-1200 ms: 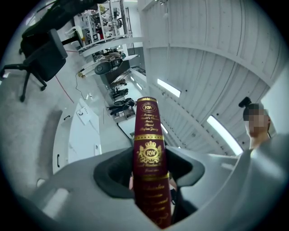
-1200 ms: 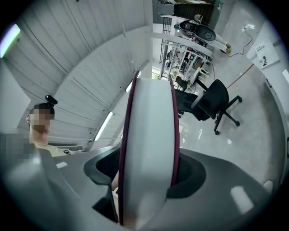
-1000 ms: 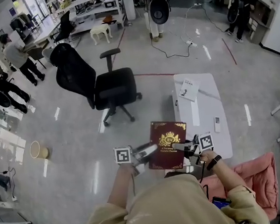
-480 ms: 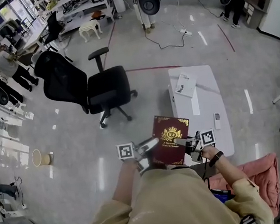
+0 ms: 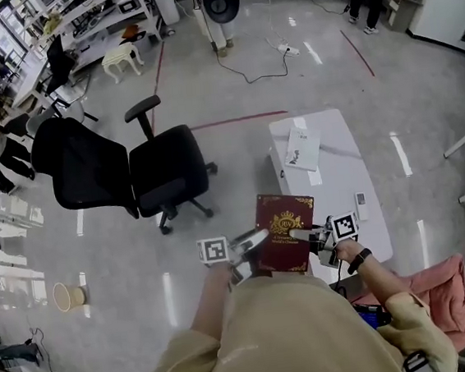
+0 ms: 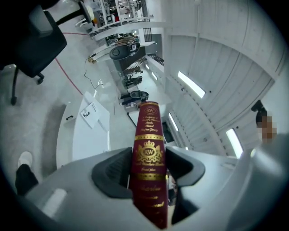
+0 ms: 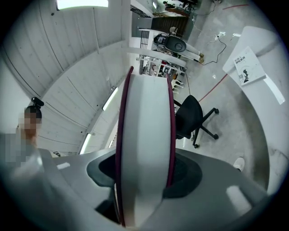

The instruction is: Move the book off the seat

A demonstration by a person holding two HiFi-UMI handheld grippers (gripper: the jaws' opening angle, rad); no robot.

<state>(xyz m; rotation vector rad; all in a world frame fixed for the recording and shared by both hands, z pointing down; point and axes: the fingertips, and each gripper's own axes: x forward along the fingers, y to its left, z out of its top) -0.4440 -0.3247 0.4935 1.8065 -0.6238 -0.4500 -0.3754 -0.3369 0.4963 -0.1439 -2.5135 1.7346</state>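
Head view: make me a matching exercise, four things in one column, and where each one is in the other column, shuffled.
Things:
1. book
2. chair
3. booklet
4. remote

Places:
A. standing on the floor, seat bare
B. clamped between the left gripper and the right gripper
C. lying flat on the far half of the white table
D. lying by the table's right edge

Pairs: 1-B, 2-A, 3-C, 4-D
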